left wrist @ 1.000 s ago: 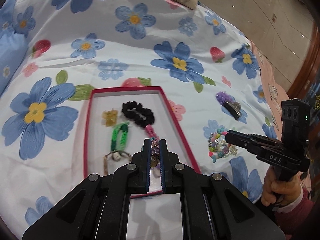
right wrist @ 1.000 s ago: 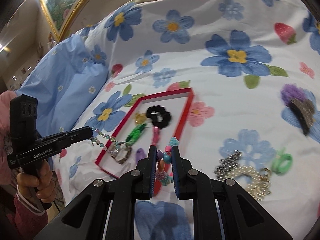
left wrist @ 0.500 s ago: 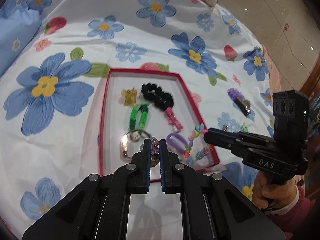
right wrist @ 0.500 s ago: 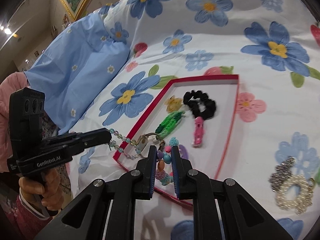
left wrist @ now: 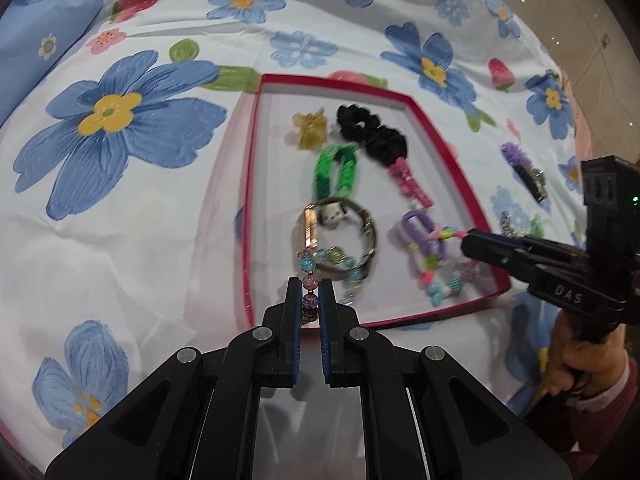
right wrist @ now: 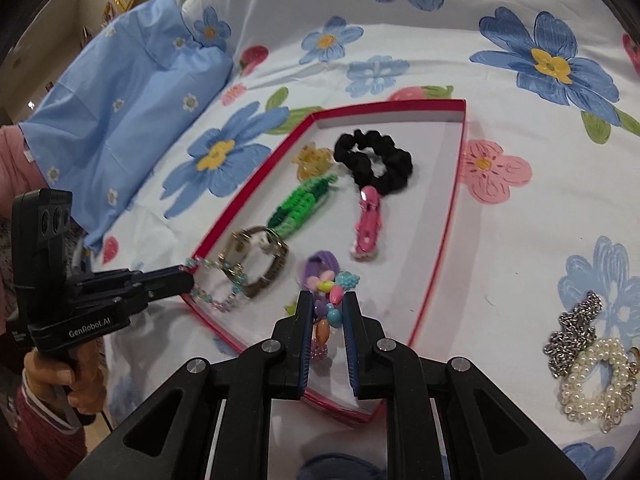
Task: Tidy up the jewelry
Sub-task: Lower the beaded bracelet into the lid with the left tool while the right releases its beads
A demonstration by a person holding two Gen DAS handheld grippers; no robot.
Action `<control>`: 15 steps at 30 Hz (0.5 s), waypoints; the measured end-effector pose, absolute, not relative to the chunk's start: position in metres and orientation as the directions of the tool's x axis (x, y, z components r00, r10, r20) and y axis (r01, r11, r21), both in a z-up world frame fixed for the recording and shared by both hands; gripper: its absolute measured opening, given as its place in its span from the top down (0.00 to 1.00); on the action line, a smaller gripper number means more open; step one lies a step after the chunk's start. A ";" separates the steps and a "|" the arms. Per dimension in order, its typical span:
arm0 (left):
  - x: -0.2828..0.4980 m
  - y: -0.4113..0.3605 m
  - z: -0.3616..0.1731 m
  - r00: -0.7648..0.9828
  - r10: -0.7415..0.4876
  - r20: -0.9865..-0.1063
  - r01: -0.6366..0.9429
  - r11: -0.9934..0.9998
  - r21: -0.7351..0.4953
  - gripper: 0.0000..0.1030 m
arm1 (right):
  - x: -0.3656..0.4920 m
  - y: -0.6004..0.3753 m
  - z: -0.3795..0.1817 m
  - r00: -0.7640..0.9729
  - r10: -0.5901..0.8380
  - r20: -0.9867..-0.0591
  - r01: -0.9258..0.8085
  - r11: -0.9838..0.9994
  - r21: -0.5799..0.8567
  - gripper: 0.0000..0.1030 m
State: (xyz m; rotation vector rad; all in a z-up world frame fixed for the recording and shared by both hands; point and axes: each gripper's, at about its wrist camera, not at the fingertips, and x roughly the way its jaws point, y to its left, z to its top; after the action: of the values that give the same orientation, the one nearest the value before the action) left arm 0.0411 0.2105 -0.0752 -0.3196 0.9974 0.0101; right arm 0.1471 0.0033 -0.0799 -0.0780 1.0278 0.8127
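Both grippers, left [left wrist: 310, 290] clamping the pastel crystal-bead bracelet [left wrist: 320, 266], right [right wrist: 327, 308] clamping the multicolour plastic-bead bracelet [right wrist: 330, 300], now hang lower over the red-rimmed shallow box [left wrist: 246, 216] at frame centre; release looks imminent.

The left gripper [left wrist: 309, 298] is held low and level, its fingers nearly together and pinching a beaded string between the blue pads [left wrist: 297, 320]; the person's left hand [right wrist: 64, 380] wraps its handle from below. The right gripper [right wrist: 327, 316] points forward with its fingers a little wider, clamped on a cluster of coloured beads, and the right hand [left wrist: 580, 364] grips its handle.
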 end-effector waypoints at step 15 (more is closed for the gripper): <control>0.049 0.207 -0.083 0.513 -0.103 -0.852 -0.165 0.962 -0.216 0.77 | 0.150 0.001 -0.085 0.238 0.564 -0.791 -0.626 0.712 0.319 0.80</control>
State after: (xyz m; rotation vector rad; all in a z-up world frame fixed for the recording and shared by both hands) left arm 0.0493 0.2067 -0.0831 -0.2855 1.0355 0.0381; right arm 0.1504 0.0012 -0.0847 -0.0684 1.0515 0.8152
